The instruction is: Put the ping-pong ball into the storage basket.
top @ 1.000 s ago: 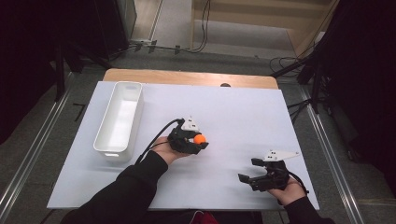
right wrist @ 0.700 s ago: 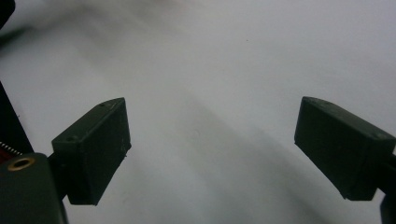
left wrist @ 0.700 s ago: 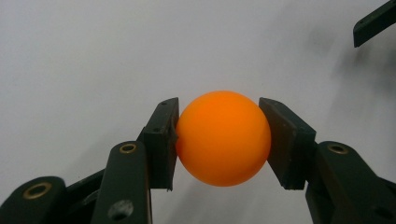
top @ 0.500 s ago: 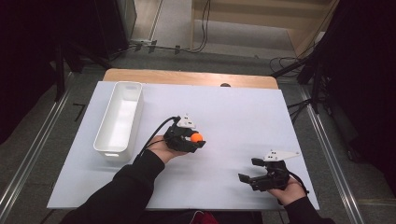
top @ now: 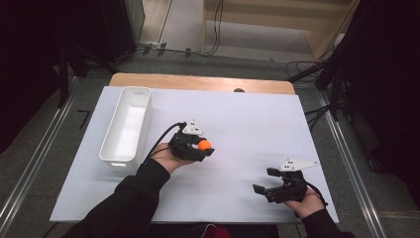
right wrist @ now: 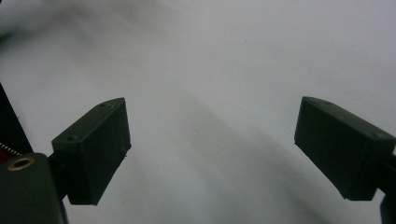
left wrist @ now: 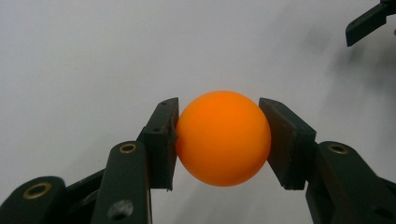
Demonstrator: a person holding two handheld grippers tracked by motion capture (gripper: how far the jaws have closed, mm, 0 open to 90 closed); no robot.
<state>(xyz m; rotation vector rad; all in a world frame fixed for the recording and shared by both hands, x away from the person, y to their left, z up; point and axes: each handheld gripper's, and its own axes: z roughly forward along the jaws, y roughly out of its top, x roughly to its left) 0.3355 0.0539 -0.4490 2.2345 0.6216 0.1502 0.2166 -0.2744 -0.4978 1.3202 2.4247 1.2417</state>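
Counting one orange ball (left wrist: 223, 138) pinched in the left hand-held gripper (top: 200, 147) — right hand-held gripper (top: 265, 180) wide apart, empty.

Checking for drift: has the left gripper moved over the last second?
Yes, slightly: the left gripper with the ball has edged up-table, toward the tray's side.

I am working in what looks like a lab or recording room rather than a home. My surface (top: 317, 134) is a plain white sheet over a wooden tabletop, bare apart from a white plastic bin (top: 126, 126). Metal rails (top: 29, 171) run along the grey floor on both sides of it. Loose black cables (top: 213, 29) trail across the floor beyond, and dark curtains (top: 386, 74) close off the edges.
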